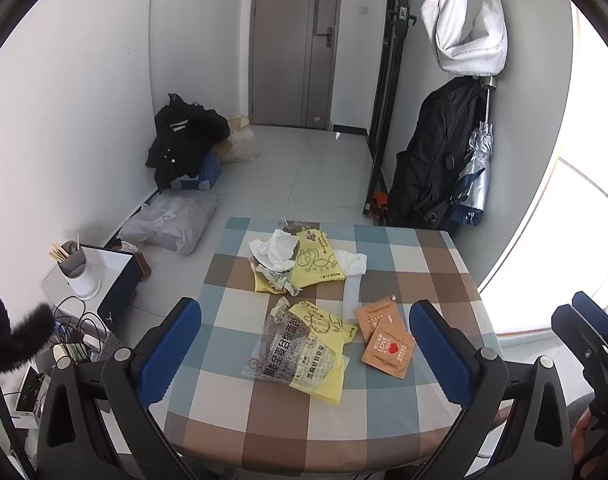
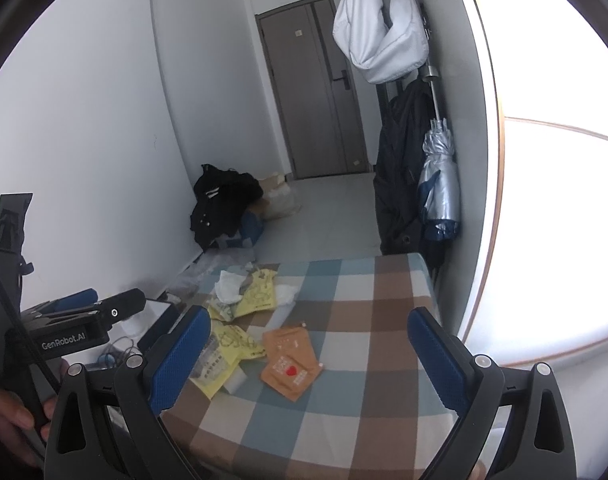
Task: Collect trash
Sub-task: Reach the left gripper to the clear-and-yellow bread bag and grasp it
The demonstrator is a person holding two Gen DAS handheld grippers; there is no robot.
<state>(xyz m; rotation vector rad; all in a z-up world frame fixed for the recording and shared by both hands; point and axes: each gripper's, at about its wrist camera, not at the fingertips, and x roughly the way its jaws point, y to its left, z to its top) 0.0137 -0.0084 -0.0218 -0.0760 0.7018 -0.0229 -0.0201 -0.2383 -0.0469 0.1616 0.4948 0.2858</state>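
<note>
Both grippers [image 1: 306,344] [image 2: 306,354] wide open, empty, above wrappers [image 1: 304,348], seemingly untouched

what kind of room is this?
Likely a small home entryway: a door at the far end, a coat and an umbrella hung by the wall, and a checked table holding wrappers.

Yellow wrappers [image 1: 308,354], crumpled white tissues [image 1: 277,254] and two orange sachets [image 1: 388,348] lie scattered on the checked tablecloth [image 1: 432,276].

Near and right checked tablecloth [image 1: 436,276] lies bare; wrappers [image 1: 304,344] crowd the middle.
</note>
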